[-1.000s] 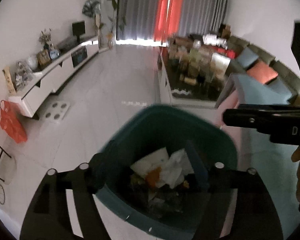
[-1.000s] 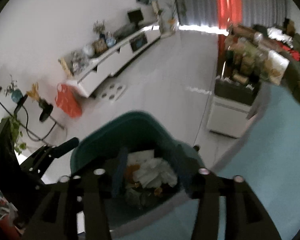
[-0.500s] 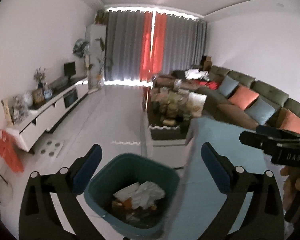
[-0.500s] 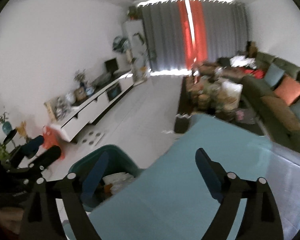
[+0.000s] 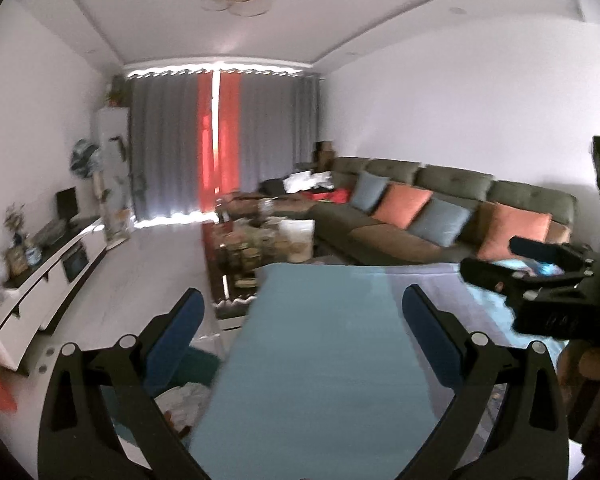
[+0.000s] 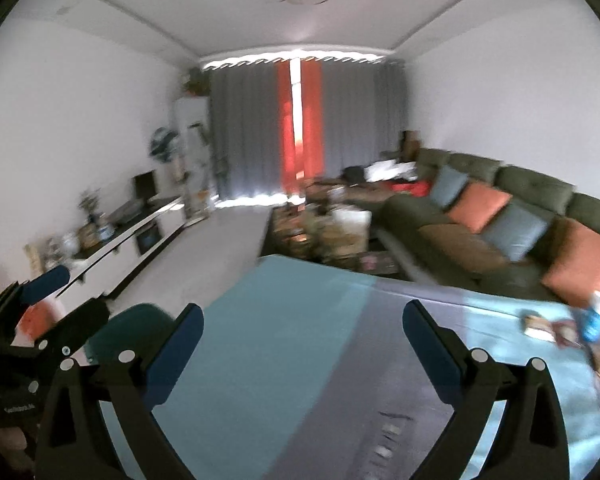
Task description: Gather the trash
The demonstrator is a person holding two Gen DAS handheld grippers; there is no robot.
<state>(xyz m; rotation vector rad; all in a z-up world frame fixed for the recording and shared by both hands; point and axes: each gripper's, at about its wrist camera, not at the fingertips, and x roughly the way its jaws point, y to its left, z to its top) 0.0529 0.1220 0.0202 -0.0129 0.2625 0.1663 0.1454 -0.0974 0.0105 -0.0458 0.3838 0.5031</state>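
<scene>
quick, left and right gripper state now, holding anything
left gripper: open, holding nothing.
right gripper: jaws opening, nothing between them.

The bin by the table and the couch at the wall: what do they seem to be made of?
The bin looks like dark green plastic: smooth wall, one even colour, though blurred. The couch seems upholstered in dull olive fabric, matte with tufted back panels and soft cushions; fabric or suede-like, hard to tell.

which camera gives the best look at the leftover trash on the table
The right wrist view. The leftover trash, a blue bottle and some small wrappers, lies in the open at the far right of the light blue table, though blurred. In the left wrist view the right gripper covers that spot; only a bit of blue peeks through.
</scene>
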